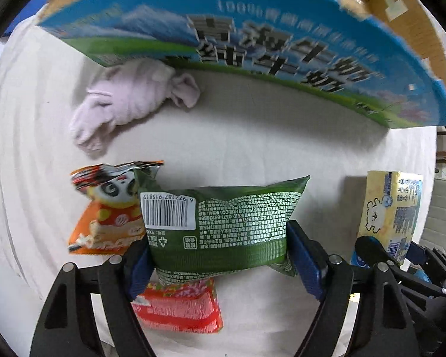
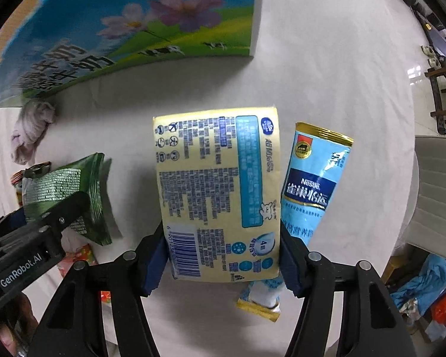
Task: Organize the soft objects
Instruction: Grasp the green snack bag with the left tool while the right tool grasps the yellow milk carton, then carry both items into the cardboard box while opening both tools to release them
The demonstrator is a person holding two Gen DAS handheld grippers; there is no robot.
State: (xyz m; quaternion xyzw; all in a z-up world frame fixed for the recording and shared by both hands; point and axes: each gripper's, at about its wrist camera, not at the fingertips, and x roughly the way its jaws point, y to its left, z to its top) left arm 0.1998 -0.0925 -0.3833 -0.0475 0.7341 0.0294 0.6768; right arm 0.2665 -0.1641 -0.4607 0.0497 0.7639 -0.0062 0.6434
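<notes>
White-clothed worktop (image 1: 267, 148) below, left claw (image 1: 220, 255) grips the green pack (image 1: 223, 223), right claw (image 2: 223, 255) the yellow pack (image 2: 217, 190); next, probably into the box (image 1: 252, 29).

White cloth (image 2: 327, 68) covers the table; dark wooden furniture (image 2: 443, 95) and a blue-orange heap (image 2: 431, 297) sit beyond.

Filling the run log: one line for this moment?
left claw: shut on green packet | right claw: shut on yellow pack | milk carton box: behind

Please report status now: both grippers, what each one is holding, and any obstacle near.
Left gripper shut on green packet. Right gripper shut on yellow pack. Carton ahead. Blue sachet beside the yellow pack.
</notes>
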